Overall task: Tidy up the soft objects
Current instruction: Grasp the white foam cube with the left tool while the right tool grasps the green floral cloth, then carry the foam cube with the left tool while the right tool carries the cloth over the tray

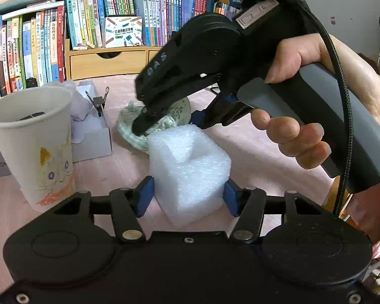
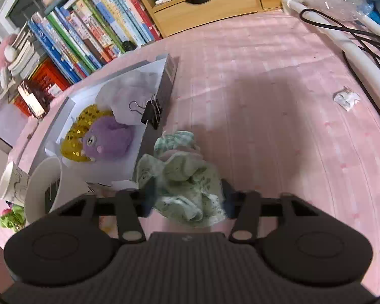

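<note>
White foam block [image 1: 190, 174] sits on the pink bench [image 2: 278, 131], pinched between the left gripper [image 1: 188, 195] fingers. Right gripper [image 2: 187, 195] fingers squeeze a crumpled green cloth [image 2: 185, 187] beside the grey box [image 2: 162, 101]; lift both gently, keeping grips centred.

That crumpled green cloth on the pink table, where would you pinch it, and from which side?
Pinch the green cloth across its bunched middle, coming down from above at a slant. It lies heaped in soft folds, so the raised ridge gives the pads something to squeeze. The right gripper straddles that bunch this way, one pad on each side.
</note>
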The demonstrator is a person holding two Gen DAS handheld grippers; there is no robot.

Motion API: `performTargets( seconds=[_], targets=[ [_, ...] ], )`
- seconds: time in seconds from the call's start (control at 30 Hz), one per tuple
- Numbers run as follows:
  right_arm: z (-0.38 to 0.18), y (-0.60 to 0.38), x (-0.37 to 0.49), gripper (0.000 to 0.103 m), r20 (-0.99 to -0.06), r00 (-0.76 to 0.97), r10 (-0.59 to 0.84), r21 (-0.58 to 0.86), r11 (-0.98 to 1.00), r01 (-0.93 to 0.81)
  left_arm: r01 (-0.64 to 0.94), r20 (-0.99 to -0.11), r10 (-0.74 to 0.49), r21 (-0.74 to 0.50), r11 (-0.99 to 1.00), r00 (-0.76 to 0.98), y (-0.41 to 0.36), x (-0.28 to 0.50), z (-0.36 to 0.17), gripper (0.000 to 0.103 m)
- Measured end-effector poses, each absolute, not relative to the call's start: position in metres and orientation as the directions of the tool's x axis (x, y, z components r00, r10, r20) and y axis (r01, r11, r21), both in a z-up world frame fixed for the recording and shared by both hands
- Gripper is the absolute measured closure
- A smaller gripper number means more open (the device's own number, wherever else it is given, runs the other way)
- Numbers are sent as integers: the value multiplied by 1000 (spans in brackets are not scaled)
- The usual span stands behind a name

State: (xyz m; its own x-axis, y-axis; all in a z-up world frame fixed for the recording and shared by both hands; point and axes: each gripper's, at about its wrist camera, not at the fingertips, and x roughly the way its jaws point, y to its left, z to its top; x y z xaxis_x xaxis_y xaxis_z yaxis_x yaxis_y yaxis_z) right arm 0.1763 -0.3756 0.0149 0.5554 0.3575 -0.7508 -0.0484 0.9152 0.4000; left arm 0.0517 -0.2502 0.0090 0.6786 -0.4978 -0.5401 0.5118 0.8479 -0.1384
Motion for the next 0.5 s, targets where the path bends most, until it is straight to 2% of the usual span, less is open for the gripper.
performTargets(
  seconds=[0.1, 0.2, 0.5],
  targets=[
    [19, -378, 172, 64, -743, 574, 344, 406, 913, -21, 509, -533, -493, -130, 851, 688, -245, 48, 12, 52],
    [26, -381, 163, 68, -729, 603, 323, 404, 915, -1, 500, -523, -483, -121, 858, 702, -239, 43, 14, 53],
    [45, -382, 139, 69, -683, 658, 316, 412, 911, -11, 528, -481, -507, -103, 843, 715, -226, 19, 31, 54]
  ],
)
